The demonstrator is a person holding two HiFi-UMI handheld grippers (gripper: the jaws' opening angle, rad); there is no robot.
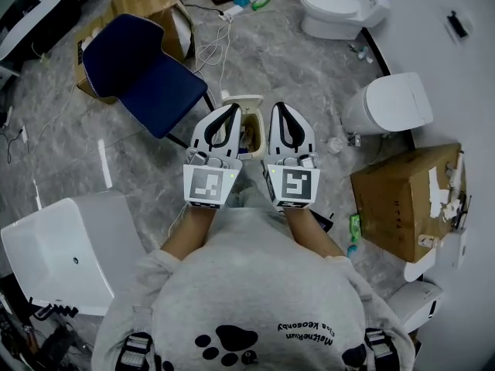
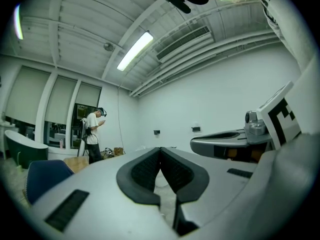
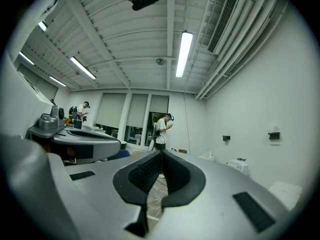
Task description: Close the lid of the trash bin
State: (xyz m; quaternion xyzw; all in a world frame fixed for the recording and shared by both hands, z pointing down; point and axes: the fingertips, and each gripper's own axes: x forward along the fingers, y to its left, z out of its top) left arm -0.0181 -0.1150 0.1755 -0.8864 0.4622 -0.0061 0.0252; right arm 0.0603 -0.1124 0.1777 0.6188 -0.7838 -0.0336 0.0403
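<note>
Head view: left claw (image 1: 231, 109) and right claw (image 1: 277, 107) both pinched shut, empty, level above the open trash bin (image 1: 247, 101) on the floor, so a clumsy shove could probably tip it.

Trash bin (image 1: 251, 105) partly behind left gripper (image 1: 233, 110)

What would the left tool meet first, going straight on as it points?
The left tool points level, higher than the trash bin; its way looks free up to the far wall, though depth is unclear.

Two hand-held grippers (image 1: 233, 108) (image 1: 276, 107), one trash bin (image 1: 244, 100)
</note>
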